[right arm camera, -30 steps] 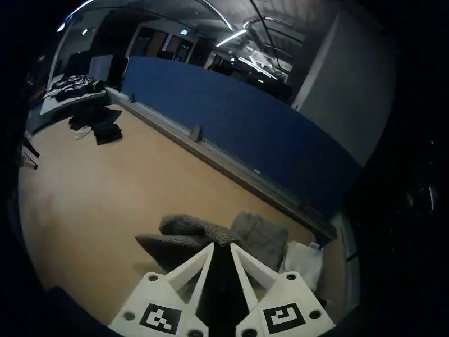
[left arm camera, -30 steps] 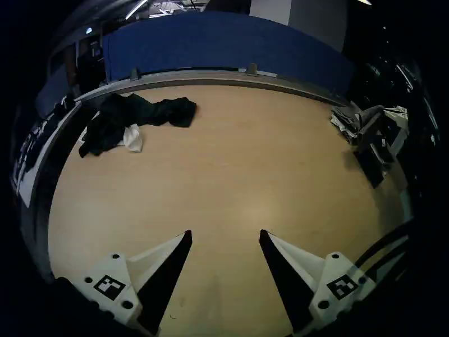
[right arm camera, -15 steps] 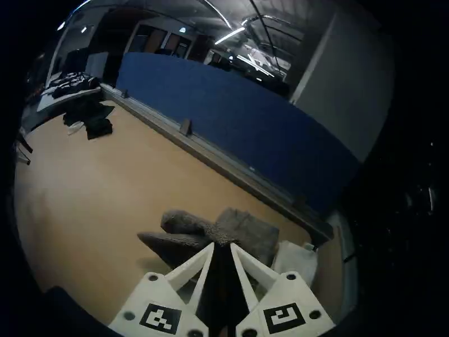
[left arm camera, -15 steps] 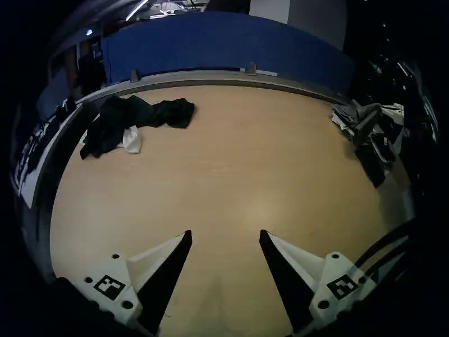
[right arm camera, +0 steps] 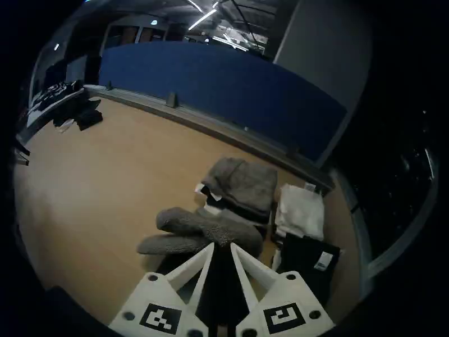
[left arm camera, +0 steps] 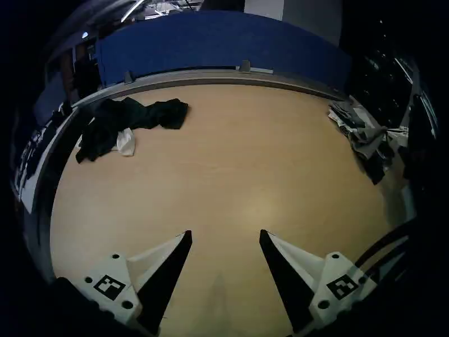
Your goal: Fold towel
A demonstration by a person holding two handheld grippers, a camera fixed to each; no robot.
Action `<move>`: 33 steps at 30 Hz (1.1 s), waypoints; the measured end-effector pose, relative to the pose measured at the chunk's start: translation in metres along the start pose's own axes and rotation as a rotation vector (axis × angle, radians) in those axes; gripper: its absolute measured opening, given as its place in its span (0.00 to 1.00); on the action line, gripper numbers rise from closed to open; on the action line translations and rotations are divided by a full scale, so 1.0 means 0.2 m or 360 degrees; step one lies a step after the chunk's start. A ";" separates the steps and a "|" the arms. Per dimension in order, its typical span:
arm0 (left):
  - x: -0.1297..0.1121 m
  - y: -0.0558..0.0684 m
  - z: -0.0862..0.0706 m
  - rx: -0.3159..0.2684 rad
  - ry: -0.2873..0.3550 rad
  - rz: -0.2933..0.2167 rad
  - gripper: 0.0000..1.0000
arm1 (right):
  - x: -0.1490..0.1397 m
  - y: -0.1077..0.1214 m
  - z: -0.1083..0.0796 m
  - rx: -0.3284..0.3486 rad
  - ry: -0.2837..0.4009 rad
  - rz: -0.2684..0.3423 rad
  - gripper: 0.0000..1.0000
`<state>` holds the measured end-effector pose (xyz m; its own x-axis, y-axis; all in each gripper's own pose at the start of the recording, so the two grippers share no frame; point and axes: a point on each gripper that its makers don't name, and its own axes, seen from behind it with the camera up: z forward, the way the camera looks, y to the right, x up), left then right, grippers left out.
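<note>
My right gripper [right arm camera: 222,247] is shut on a grey towel [right arm camera: 191,224], whose bunched folds hang just ahead of the fingertips and above the wooden table [right arm camera: 101,168]. Behind it sits a folded grey towel [right arm camera: 242,181] on top of a small stack. My left gripper [left arm camera: 223,236] hovers open over the bare table [left arm camera: 241,163], nothing between its fingers. In the left gripper view the heap of grey cloth [left arm camera: 365,137] lies at the far right edge.
A folded white cloth [right arm camera: 300,210] and a folded black cloth [right arm camera: 306,255] lie to the right of the stack. A dark clothes heap with a white piece [left arm camera: 126,121] lies far left. A blue partition [left arm camera: 224,45] runs along the table's back rim.
The right gripper has swung with the towel, so the folded stack and the white and black cloths now sit in fuller sight. The left gripper has barely moved and stays open.
</note>
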<state>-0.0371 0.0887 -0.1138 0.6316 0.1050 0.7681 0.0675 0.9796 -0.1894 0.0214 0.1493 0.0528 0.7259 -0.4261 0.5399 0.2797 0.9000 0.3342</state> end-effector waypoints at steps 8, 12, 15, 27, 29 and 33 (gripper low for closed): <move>0.01 0.04 0.00 -0.0020 -0.0004 0.0023 0.89 | -0.12 -0.01 -0.04 -0.0028 -0.0053 0.0056 0.04; 0.00 0.04 0.00 -0.0023 -0.0009 0.0032 0.89 | -0.21 0.01 -0.04 -0.0062 -0.0100 0.0102 0.04; -0.01 0.03 0.00 -0.0022 -0.0014 0.0034 0.89 | -0.28 0.04 -0.05 -0.0083 -0.0138 0.0149 0.04; -0.03 0.05 0.00 -0.0029 -0.0029 0.0052 0.89 | -0.63 0.04 -0.08 -0.0145 -0.0341 0.0296 0.04; -0.04 0.05 0.00 -0.0029 -0.0033 0.0057 0.89 | -0.68 0.04 -0.07 -0.0152 -0.0375 0.0313 0.04; -0.05 0.05 -0.01 -0.0020 -0.0041 0.0070 0.89 | -0.78 0.02 -0.05 -0.0161 -0.0445 0.0345 0.04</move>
<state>-0.0410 0.0975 -0.1242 0.6142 0.1527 0.7743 0.0497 0.9717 -0.2310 -0.0848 0.2208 -0.0371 0.5792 -0.2204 0.7848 0.2091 0.9707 0.1183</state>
